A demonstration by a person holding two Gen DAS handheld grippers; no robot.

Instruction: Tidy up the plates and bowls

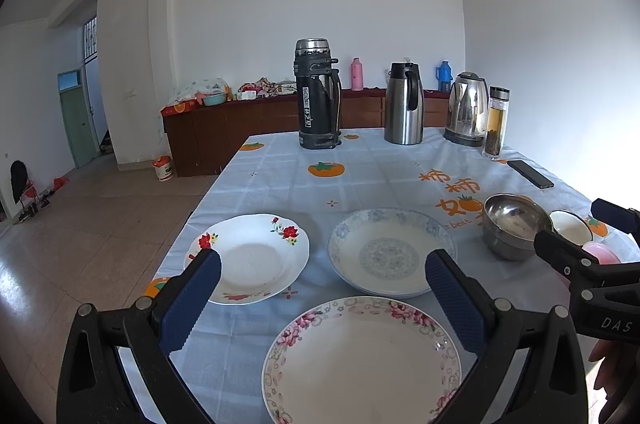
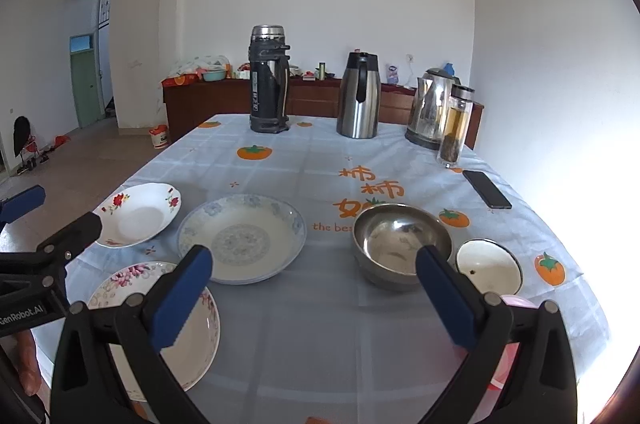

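Three plates lie on the tablecloth (image 1: pixel 280 184): a red-flowered plate (image 1: pixel 256 256) (image 2: pixel 140 216), a blue-patterned plate (image 1: pixel 388 256) (image 2: pixel 240 236) and a pink-flowered plate (image 1: pixel 360 360) (image 2: pixel 202 340) nearest me. To their right sit a steel bowl (image 1: pixel 512 224) (image 2: pixel 400 240), a white bowl (image 1: pixel 570 226) (image 2: pixel 490 266) and a pink bowl (image 1: pixel 602 252) (image 2: pixel 516 302), the pink one mostly hidden. My left gripper (image 1: pixel 323 262) (image 2: pixel 56 212) hangs open above the plates, holding nothing. My right gripper (image 2: pixel 314 260) (image 1: pixel 580 228) is open too, between the blue plate and the steel bowl.
Along the far side of the table stand a black thermos (image 1: pixel 318 96), a steel carafe (image 1: pixel 404 104), an electric kettle (image 1: pixel 466 116) and a glass tea bottle (image 1: pixel 496 122). A phone (image 1: pixel 530 174) lies at the right. The table's left edge drops to tiled floor.
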